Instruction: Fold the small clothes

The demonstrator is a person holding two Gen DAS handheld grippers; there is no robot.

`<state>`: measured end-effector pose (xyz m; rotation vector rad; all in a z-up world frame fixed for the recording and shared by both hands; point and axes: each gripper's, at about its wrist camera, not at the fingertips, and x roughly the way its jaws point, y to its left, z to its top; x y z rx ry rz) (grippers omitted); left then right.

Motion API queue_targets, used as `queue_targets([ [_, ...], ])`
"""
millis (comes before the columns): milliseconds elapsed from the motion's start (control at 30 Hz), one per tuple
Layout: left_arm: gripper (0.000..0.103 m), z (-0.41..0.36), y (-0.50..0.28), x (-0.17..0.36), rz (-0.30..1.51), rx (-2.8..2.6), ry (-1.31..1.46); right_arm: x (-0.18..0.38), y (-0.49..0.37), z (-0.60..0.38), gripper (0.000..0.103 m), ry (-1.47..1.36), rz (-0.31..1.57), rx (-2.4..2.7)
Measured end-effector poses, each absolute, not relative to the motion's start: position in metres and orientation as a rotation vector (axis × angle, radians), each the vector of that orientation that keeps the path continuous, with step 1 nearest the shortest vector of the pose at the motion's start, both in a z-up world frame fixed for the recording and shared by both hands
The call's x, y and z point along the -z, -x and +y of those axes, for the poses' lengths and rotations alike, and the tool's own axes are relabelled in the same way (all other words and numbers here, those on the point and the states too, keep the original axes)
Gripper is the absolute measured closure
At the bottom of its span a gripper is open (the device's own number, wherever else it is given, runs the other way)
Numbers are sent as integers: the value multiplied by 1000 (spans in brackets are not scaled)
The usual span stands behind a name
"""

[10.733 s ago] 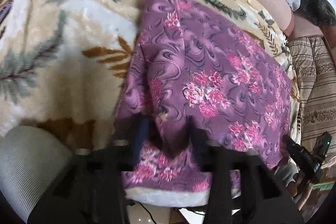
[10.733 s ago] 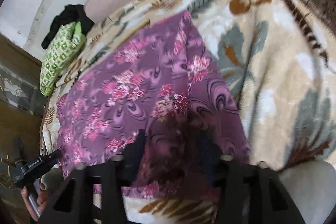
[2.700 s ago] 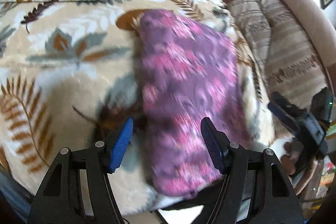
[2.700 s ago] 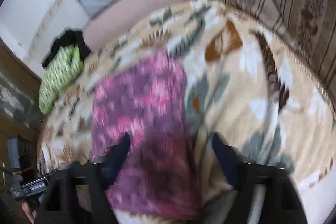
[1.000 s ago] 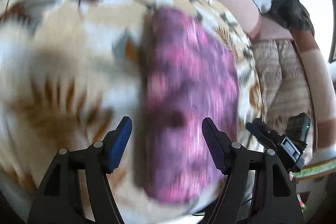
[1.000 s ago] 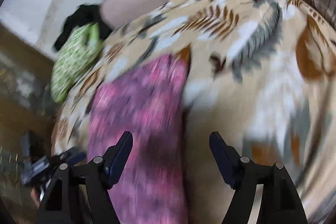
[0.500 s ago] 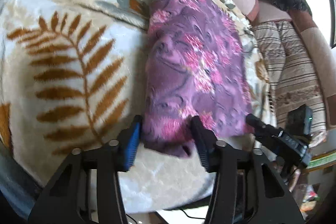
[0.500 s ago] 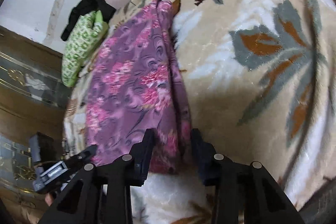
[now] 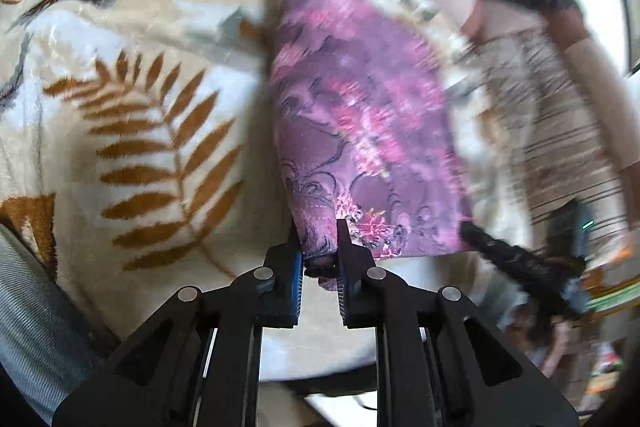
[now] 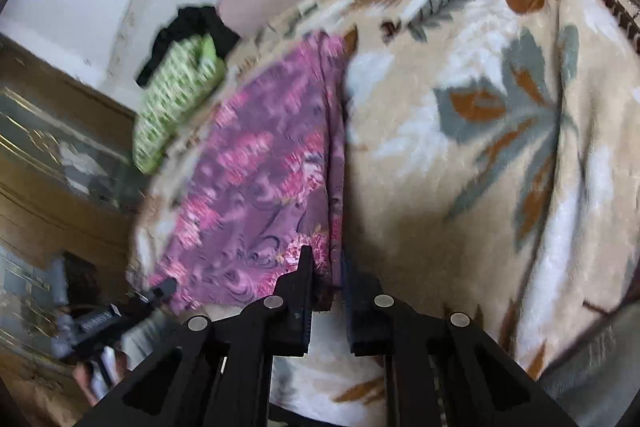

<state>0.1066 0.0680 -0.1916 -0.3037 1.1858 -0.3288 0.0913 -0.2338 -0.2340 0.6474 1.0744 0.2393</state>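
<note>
Left wrist view: the left gripper (image 9: 319,247) is clamped on the near left corner of the purple cloth (image 9: 360,131), which lies on the leaf blanket (image 9: 140,131). The thin pinch could slip. The striped cushion (image 9: 560,131) shows only here.

Right wrist view: the right gripper (image 10: 326,277) pinches the cloth's near right corner; uneven lifting would skew the fold. The green bundle (image 10: 176,99) beyond the cloth is clear only here.

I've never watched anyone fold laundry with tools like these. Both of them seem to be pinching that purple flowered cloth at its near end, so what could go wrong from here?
1. The left gripper holds only a thin bunch at the corner of the purple cloth, so it might slip free on lifting.
2. The right gripper pinches several stacked layers; they may shift and spoil the fold.
3. The plush blanket could drag on the cloth.
</note>
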Motion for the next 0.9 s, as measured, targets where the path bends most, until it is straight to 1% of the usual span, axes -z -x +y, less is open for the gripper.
queue_targets([
  [33, 89, 68, -107, 206, 1208, 303, 295, 242, -95, -232, 91, -653, 1103, -236],
  [67, 89, 70, -106, 211, 1193, 300, 309, 246, -98, -232, 91, -665, 1107, -237],
  [200, 88, 71, -103, 203, 1157, 314, 301, 244, -97, -238, 90, -697, 1080, -238],
  [267, 81, 73, -104, 208, 1168, 300, 309, 248, -96, -240, 90, -722, 1082, -239],
  [333, 79, 77, -103, 205, 1165, 299, 321, 246, -96, -240, 90, -715, 1070, -234],
  [367, 75, 78, -103, 205, 1164, 296, 325, 244, -96, -238, 90, -701, 1067, -231],
  [400, 73, 78, -103, 205, 1164, 289, 319, 242, -95, -236, 87, -683, 1062, -226],
  [433, 70, 77, -103, 205, 1162, 280, 309, 239, -95, -235, 87, -667, 1055, -222],
  [633, 69, 70, -100, 202, 1138, 268, 249, 220, -85, -239, 87, -574, 969, -157],
  [733, 69, 70, -101, 202, 1140, 271, 254, 225, -86, -254, 87, -672, 957, -153],
  [900, 69, 70, -102, 203, 1141, 270, 261, 245, -103, -265, 87, -795, 1028, -167],
])
